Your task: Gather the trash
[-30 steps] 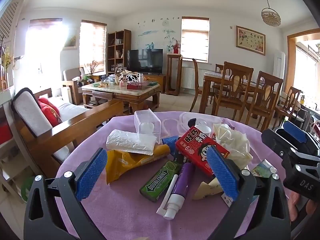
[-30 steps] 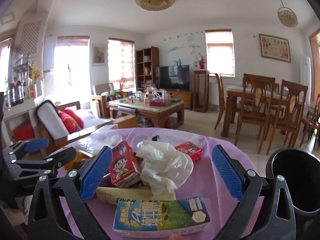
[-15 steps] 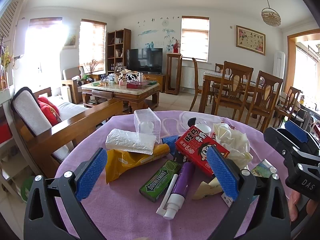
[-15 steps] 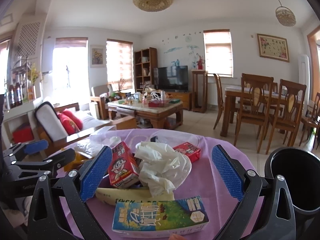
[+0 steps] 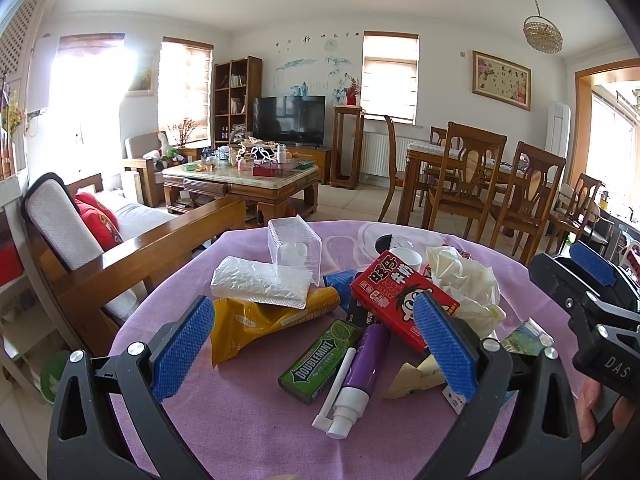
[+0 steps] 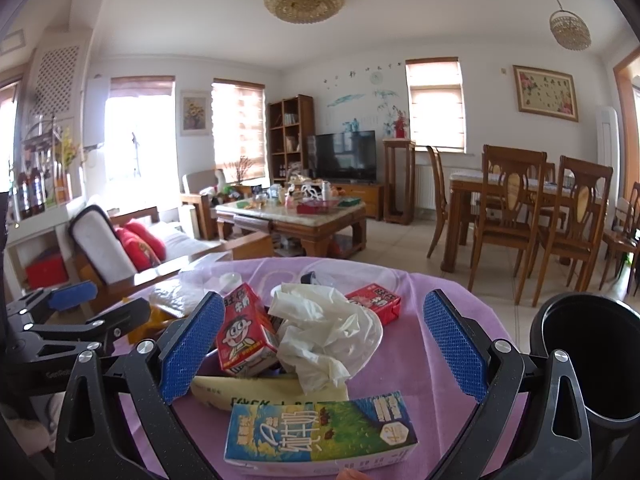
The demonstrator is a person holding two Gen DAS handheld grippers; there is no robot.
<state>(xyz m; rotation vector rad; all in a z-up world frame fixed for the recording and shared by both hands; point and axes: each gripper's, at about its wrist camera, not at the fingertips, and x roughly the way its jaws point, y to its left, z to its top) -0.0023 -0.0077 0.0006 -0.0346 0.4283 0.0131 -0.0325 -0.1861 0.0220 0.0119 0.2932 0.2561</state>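
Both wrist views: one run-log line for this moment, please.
left hand-held gripper: open, empty | right hand-held gripper: open, empty | round purple-clothed table: trash uncollected | black bin: beside table

Red milk carton tilted atop pile, green gum pack flat, crumpled white glove beside

Television; dining chairs (wooden); sofa
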